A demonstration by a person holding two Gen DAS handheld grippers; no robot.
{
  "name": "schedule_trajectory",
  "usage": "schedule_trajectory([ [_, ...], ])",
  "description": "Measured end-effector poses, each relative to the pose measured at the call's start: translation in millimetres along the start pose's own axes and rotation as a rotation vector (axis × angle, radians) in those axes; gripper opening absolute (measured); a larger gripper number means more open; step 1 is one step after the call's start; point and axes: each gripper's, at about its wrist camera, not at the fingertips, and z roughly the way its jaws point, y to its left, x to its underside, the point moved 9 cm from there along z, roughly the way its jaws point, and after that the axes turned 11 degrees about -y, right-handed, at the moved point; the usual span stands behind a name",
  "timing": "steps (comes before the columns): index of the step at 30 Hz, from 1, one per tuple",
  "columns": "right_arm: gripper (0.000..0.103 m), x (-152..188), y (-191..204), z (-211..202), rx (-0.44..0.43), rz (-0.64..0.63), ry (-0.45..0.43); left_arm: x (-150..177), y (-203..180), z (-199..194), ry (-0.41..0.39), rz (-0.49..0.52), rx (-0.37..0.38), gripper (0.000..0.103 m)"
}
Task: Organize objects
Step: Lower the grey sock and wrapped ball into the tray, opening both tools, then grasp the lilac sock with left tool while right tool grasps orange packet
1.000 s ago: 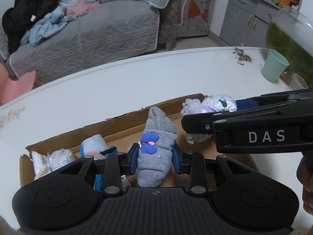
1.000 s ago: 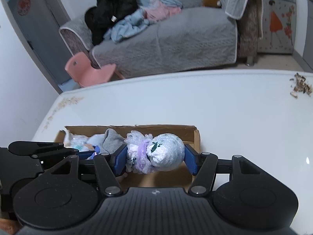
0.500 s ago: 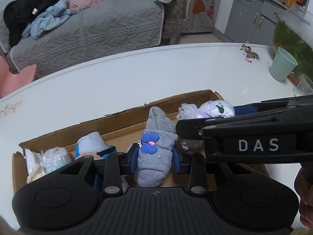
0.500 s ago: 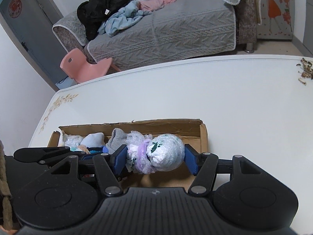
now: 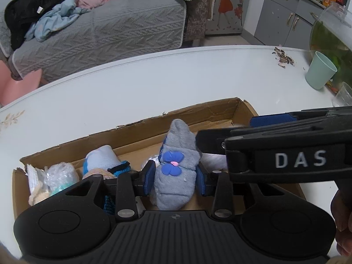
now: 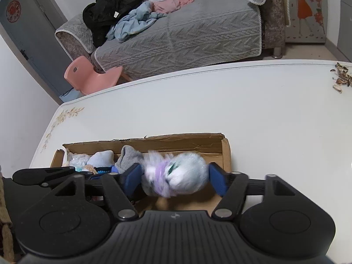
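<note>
A shallow cardboard box (image 5: pixel 204 112) lies on the white table and also shows in the right wrist view (image 6: pixel 182 142). My left gripper (image 5: pixel 175 178) is shut on a rolled grey sock with a blue bow (image 5: pixel 176 165), held upright over the box's middle. My right gripper (image 6: pixel 173 181) holds a white and purple plastic-wrapped bundle (image 6: pixel 176 179) over the box's right part; the bundle is blurred and a small gap shows at the right pad. The right gripper's body (image 5: pixel 286 151) crosses the left wrist view. A light blue sock (image 5: pixel 100 159) and a wrapped bundle (image 5: pixel 58 173) lie in the box's left end.
A mint green cup (image 5: pixel 320 70), a clear cup (image 5: pixel 344 94) and a glass fish bowl (image 5: pixel 330 28) stand at the table's far right. Seed husks (image 5: pixel 282 58) lie near them. A grey sofa (image 6: pixel 176 35) and pink chair (image 6: pixel 88 77) stand beyond the table.
Both grippers rose and drew back over the box with their loads. The right gripper's bundle is now blurred and its jaws stand slightly wider than before.
</note>
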Motion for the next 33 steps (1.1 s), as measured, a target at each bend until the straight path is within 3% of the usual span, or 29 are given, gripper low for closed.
schedule_trajectory([
  [4,0.083,-1.2,1.9,-1.4,-0.011,0.000,-0.005,1.2,-0.9,1.5,0.000,0.017,-0.011,0.051],
  [6,0.085,-2.7,2.9,-3.9,-0.012,-0.006,-0.013,0.8,-1.3,0.7,0.000,0.014,-0.015,0.073],
  [7,0.086,-4.4,3.1,-5.7,-0.010,-0.009,-0.019,0.6,-2.2,-0.4,-0.002,0.017,-0.012,0.076],
  [15,0.090,-16.2,-0.9,-25.2,0.002,-0.011,-0.072,-2.4,-5.0,-23.5,-0.027,0.049,-0.009,0.079],
  [23,0.093,-8.0,0.7,-57.1,0.011,-0.085,-0.086,5.0,4.2,-83.4,-0.040,0.044,-0.010,0.085],
  [29,0.095,21.9,19.1,-87.4,-0.015,-0.185,-0.044,49.8,19.3,-143.1,0.013,0.097,-0.042,0.090],
  [33,0.099,49.6,38.8,-108.6,-0.072,-0.219,-0.018,94.0,37.0,-168.1,0.095,0.038,-0.065,0.093],
])
